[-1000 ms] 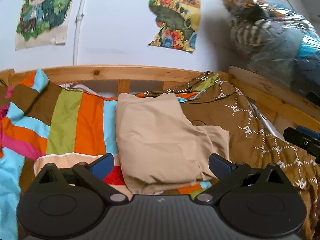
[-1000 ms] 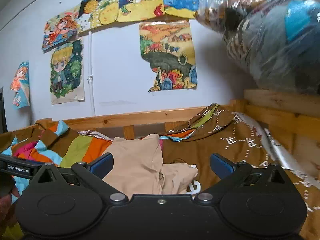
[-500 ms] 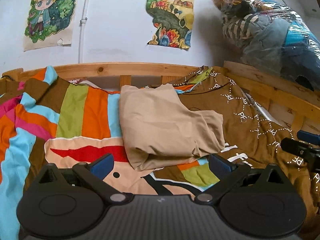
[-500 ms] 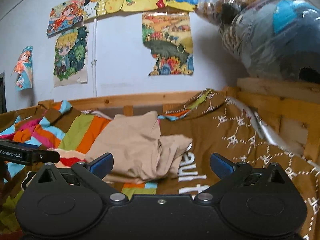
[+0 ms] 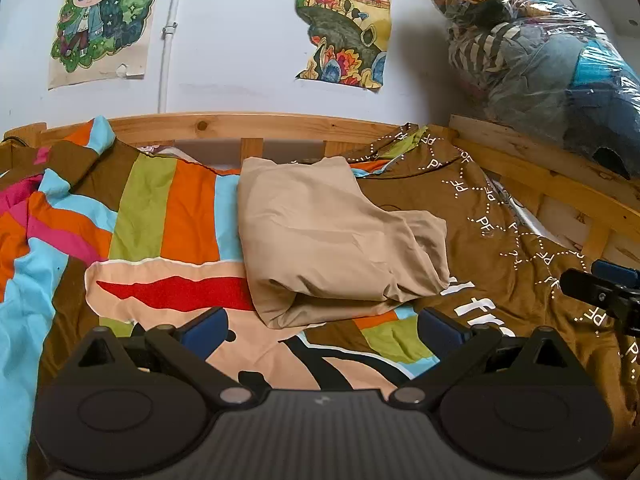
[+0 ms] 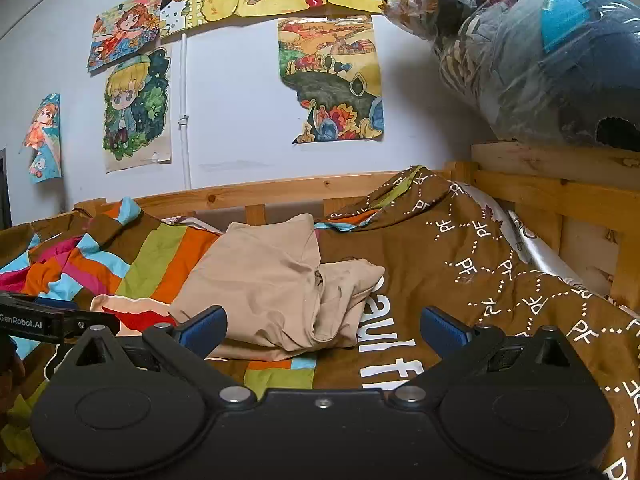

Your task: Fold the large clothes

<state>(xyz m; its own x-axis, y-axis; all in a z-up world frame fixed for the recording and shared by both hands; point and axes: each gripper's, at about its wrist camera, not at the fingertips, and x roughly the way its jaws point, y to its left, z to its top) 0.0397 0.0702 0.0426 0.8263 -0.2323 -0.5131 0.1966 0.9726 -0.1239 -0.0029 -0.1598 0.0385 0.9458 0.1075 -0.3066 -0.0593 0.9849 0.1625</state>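
- Since a second earlier, both of my grippers had pulled back from the beige garment [image 5: 336, 240], so more of the patterned bedspread [image 5: 160, 216] showed in front of it.
- My left gripper [image 5: 322, 330] hung level over the near part of the bed, jaws spread wide and holding nothing, the garment's folded edge just past its tips.
- My right gripper [image 6: 322, 330] sat in the same level pose, jaws equally wide and empty; its tip showed at the right edge of the left view.
- That garment lay folded in a loose bundle mid-bed, touching neither gripper, with the wooden bed rail [image 5: 240, 124] behind it.
- A clear bag of clothes [image 6: 532, 52] rested on the frame at right.
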